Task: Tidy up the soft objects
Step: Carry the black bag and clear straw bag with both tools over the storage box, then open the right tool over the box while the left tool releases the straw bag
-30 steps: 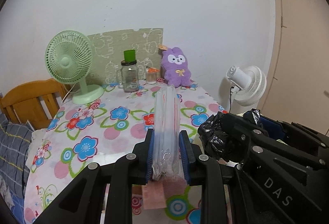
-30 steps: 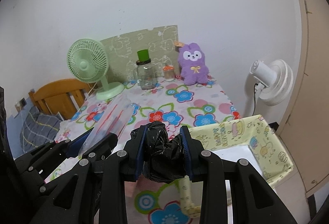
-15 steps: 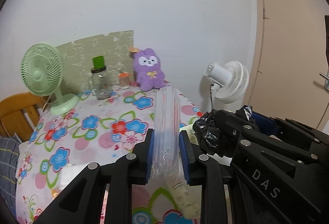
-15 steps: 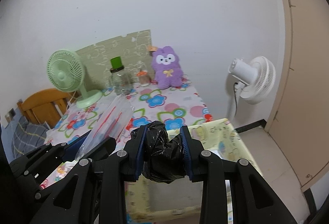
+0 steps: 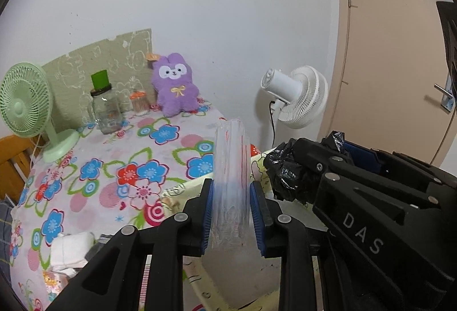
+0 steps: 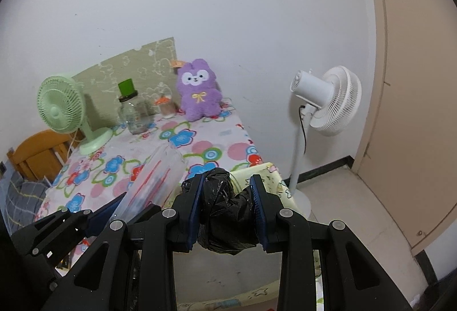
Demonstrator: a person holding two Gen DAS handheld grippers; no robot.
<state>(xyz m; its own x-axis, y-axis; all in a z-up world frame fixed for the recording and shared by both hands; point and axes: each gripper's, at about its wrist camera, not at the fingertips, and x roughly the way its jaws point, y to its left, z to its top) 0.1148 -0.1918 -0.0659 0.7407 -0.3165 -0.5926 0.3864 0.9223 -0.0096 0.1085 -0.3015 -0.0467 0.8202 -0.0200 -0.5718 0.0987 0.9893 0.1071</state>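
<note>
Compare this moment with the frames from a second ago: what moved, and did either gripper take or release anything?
Both grippers swung rightward off the floral table to above the yellow fabric bin. The left gripper still holds the clear plastic bags, though its jaws are opening; the right gripper stays clamped on the crumpled black plastic bag. The purple plush, green fan and jars kept their places.
</note>
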